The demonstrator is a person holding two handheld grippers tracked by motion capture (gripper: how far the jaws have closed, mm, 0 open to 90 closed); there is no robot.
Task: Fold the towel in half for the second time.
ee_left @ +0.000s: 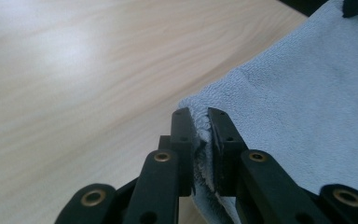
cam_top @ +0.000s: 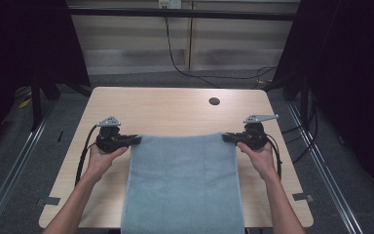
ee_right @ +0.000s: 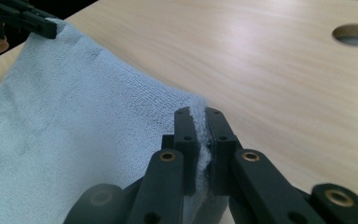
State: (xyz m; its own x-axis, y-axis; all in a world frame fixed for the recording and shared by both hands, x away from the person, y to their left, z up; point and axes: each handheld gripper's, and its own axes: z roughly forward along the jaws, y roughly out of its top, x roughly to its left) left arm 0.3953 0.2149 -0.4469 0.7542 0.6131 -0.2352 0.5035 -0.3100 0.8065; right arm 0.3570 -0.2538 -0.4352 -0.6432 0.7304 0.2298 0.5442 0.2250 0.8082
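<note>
A pale blue terry-cloth towel (cam_top: 182,185) lies on the light wood-grain rectangular table (cam_top: 175,109), its near end hanging over the table's front edge. Its far edge runs straight between the two grippers.

The left gripper (cam_top: 135,140), held in the person's left hand (cam_top: 102,157), is clenched on the towel's far left corner; in the left gripper view (ee_left: 200,135) a ridge of cloth is pinched between the two black jaws.

The right gripper (cam_top: 227,137), held in the right hand (cam_top: 259,156), grasps the far right corner in the same manner; the right gripper view (ee_right: 201,137) shows cloth squeezed between its jaws.

A round cable hole (cam_top: 214,101) sits in the tabletop beyond the towel, well apart from it.
</note>
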